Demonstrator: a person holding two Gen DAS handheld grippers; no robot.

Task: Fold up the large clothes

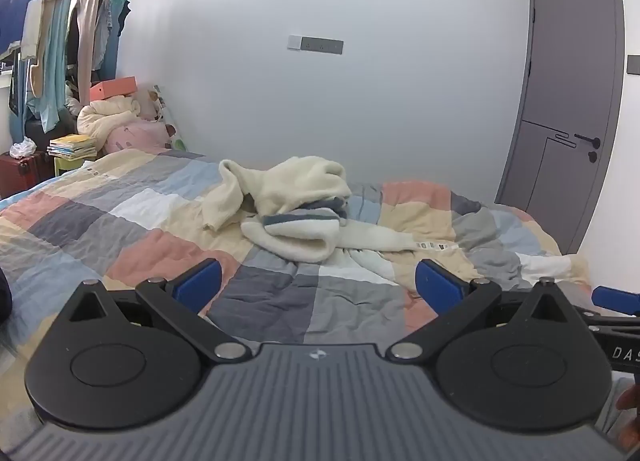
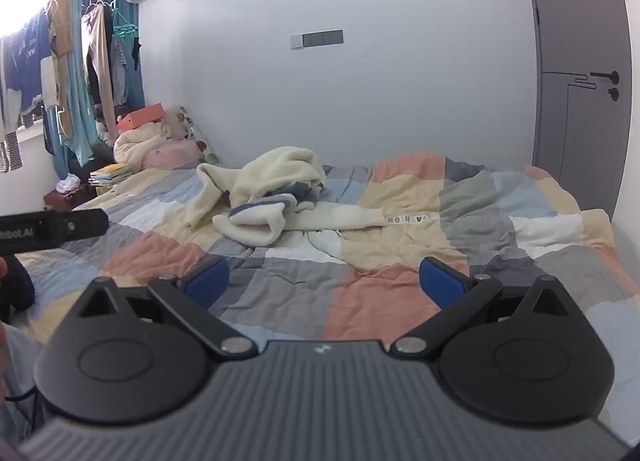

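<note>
Hovering over the bed (image 1: 120, 217), I am holding both tools level with nothing between their pads. I am seeing the left hand-held gripper (image 1: 318, 287) spread wide, jaws empty, and the right hand-held gripper (image 2: 324, 285) standing just as wide and empty. I am looking at the cream sweater (image 1: 296, 197), with grey-blue stripes, lying crumpled in a heap on the patchwork quilt (image 2: 380, 297), well apart from both, near the far wall (image 1: 360, 101).
</note>
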